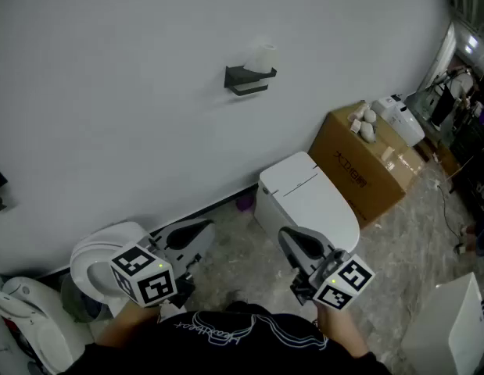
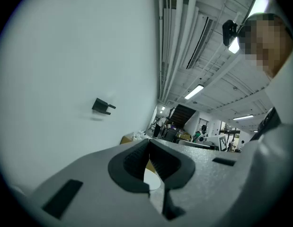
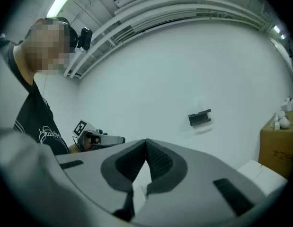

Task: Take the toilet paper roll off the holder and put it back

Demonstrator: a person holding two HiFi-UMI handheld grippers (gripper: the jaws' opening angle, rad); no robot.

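The white toilet paper roll (image 1: pixel 264 56) stands on top of a black holder (image 1: pixel 249 79) fixed high on the white wall. Both grippers are held low near the person's body, well short of the holder. My left gripper (image 1: pixel 201 228) is shut with nothing between its jaws, and it points toward the wall. My right gripper (image 1: pixel 288 237) is also shut and empty, above the toilet lid. The holder (image 2: pixel 102 106) is small and far off in the left gripper view. In the right gripper view the holder (image 3: pixel 199 118) hangs to the upper right, and the left gripper (image 3: pixel 120 139) shows at the left.
A white toilet (image 1: pixel 308 201) stands against the wall below the holder. To its right a cardboard box (image 1: pixel 367 162) carries small white items and a white appliance (image 1: pixel 402 119). A second white round fixture (image 1: pixel 105 256) sits at the lower left. The floor is marbled stone.
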